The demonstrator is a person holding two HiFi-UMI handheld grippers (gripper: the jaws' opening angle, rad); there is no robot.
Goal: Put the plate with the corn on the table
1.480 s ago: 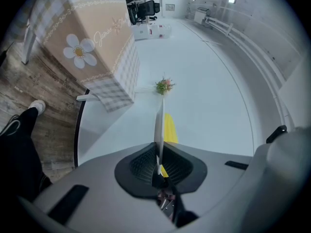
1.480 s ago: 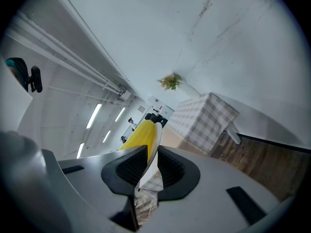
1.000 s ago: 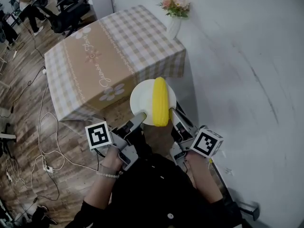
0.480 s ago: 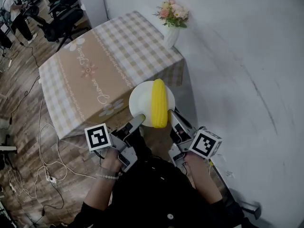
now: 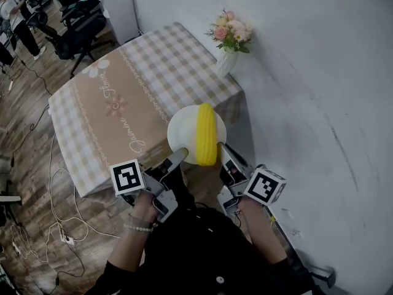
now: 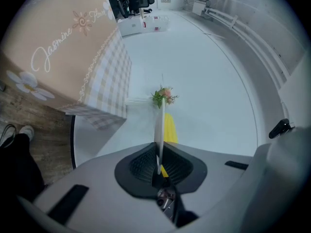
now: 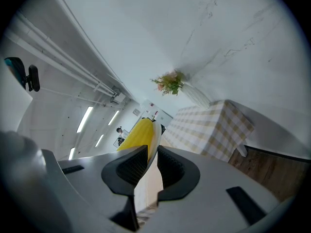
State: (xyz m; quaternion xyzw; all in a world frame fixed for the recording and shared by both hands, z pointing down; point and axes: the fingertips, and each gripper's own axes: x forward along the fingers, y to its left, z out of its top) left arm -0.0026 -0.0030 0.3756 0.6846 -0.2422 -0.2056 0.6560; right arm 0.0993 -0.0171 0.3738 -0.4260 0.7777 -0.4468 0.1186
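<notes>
The left gripper (image 5: 180,152) and right gripper (image 5: 224,153) pinch opposite rims of the plate (image 5: 181,128). The corn (image 5: 205,134) points forward, and the table (image 5: 123,97) lies ahead, slightly left.

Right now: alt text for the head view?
A white round plate carrying a yellow corn cob is held in the air by its near rim, the left gripper and the right gripper each clamped on it. Beyond stands a table under a beige checked cloth, a white vase of pink flowers on its edge by the wall.
</notes>
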